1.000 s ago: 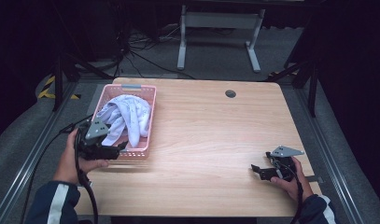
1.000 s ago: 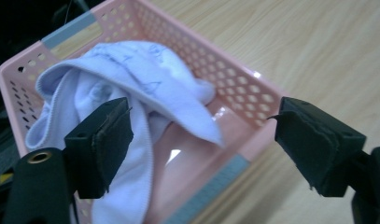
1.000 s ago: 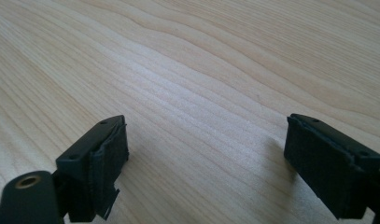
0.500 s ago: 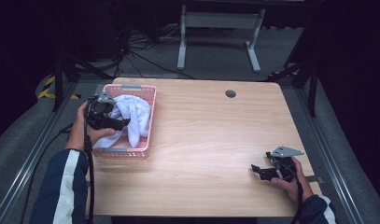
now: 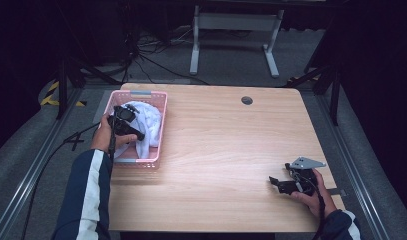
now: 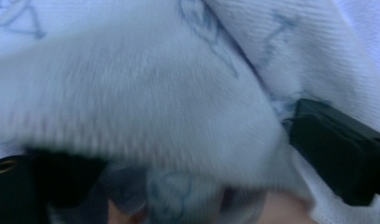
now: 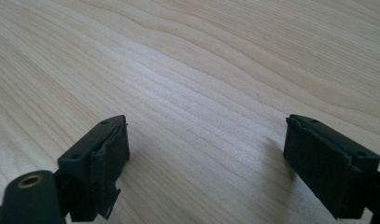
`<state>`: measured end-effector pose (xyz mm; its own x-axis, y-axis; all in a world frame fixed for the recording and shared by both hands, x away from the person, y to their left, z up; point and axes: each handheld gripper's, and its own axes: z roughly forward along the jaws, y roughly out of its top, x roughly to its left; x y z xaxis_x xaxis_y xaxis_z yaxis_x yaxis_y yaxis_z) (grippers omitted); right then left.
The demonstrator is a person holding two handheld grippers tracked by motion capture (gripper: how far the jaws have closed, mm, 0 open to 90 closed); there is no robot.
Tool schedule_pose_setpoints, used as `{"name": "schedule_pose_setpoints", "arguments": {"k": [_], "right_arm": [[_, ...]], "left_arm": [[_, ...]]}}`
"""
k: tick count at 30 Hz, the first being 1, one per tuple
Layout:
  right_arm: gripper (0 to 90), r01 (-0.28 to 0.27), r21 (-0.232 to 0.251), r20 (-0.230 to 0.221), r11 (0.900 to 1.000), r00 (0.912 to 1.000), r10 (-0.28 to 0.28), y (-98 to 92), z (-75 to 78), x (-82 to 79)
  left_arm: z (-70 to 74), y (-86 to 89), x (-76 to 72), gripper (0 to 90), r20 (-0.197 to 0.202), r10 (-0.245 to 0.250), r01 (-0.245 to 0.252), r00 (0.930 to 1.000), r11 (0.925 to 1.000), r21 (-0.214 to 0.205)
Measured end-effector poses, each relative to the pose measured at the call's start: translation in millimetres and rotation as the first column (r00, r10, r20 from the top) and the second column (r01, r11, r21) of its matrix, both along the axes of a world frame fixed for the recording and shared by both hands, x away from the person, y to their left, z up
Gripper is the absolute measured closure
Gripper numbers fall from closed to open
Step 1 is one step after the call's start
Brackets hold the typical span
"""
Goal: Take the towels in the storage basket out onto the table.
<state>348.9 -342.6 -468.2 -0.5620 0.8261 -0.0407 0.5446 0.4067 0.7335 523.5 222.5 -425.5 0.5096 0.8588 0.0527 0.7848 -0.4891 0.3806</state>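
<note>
Left gripper view puts us right in the cloth: the left gripper has its two black jaws standing wide, they have just been opening, and the white cloth bulges between and over them, though the pads don't look pressed on it. That's the relation that counts, I'd say: the cloth lies dead ahead of and around these jaws, so closing them should be enough to pinch a fold. The blur hides which fold that would be. The high view gives the setting: the left gripper is down in the pink basket at the table's far left corner, the cloth heaped along the basket's length. The right gripper rests well apart at the near right. Right gripper view: jaws apart over bare wood.
</note>
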Motion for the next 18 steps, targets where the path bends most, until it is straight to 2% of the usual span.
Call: {"name": "schedule_pose_setpoints", "arguments": {"k": [2, 5, 7, 10, 15, 17, 18], "right_arm": [[14.4, -0.001, 0.002, -0.001, 1.0, 1.0, 0.001, -0.1, 0.0, 0.2], [14.4, -0.002, 0.002, -0.003, 1.0, 1.0, 0.002, -0.2, 0.0, 0.5], [14.4, -0.002, 0.002, -0.003, 1.0, 1.0, 0.002, -0.2, 0.0, 0.5], [14.3, -0.001, 0.002, -0.004, 1.0, 1.0, 0.001, -0.2, 0.0, 0.5], [14.3, -0.002, 0.002, -0.004, 1.0, 1.0, 0.002, -0.2, 0.0, 0.5], [14.3, -0.001, 0.002, -0.003, 1.0, 1.0, 0.001, -0.2, 0.0, 0.5], [14.3, -0.001, 0.002, -0.003, 1.0, 1.0, 0.001, -0.2, 0.0, 0.5]], "left_arm": [[-6.3, -4.1, 4.8, 0.0, -0.018, 0.006, -0.005, 0.9998, 0.9998, 0.02], [-13.1, -6.8, 8.8, 0.0, -0.036, 0.009, -0.009, 0.9993, 1.0, 0.0], [-15.6, -5.0, 10.2, 0.0, -0.052, 0.028, -0.03, 0.9982, 0.999, -0.034], [-15.2, -5.9, 10.7, 0.7, -0.059, 0.013, -0.014, 0.9982, 0.9998, -0.016], [-11.8, -6.1, 10.0, 15.1, -0.068, -0.011, 0.01, 0.9976, 0.9998, -0.018], [-10.2, -5.8, 8.0, 25.8, -0.063, -0.01, 0.009, 0.998, 0.9996, -0.026], [-7.5, -6.5, 6.9, 25.8, -0.06, -0.012, 0.011, 0.9981, 0.9998, -0.018]]}}
